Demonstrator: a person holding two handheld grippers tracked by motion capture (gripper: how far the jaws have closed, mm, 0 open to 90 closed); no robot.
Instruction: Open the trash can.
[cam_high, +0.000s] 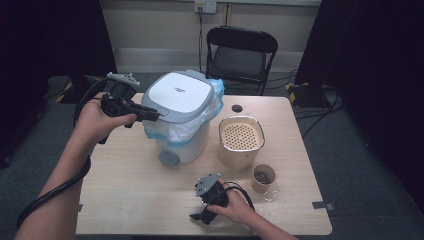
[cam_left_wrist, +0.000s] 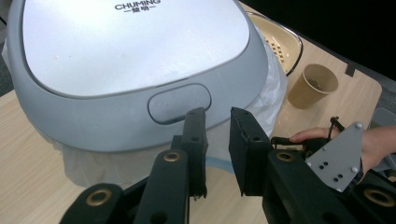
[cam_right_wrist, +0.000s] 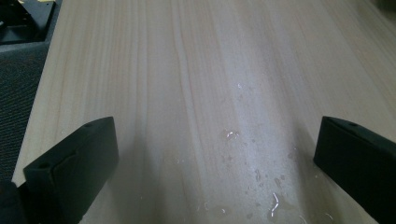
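A small bin (cam_high: 182, 117) with a grey lid (cam_left_wrist: 130, 51) and a white bag liner (cam_high: 177, 131) stands mid-table. My left gripper (cam_high: 154, 116) reaches the lid's left rim in the high view. In the left gripper view its tips (cam_left_wrist: 218, 114) sit just in front of the lid's oval push button (cam_left_wrist: 180, 102), jaws a narrow gap apart with nothing between them. My right gripper (cam_high: 199, 217) rests low near the table's front edge. In the right gripper view it (cam_right_wrist: 215, 129) is wide open over bare wet wood.
A beige strainer basket (cam_high: 241, 136) stands right of the bin, with a paper cup (cam_high: 262, 178) in front of it. Water drops (cam_right_wrist: 261, 186) lie on the table (cam_high: 125, 200). A small dark disc (cam_high: 237, 108) lies at the back. A black folding chair (cam_high: 240, 52) stands behind the table.
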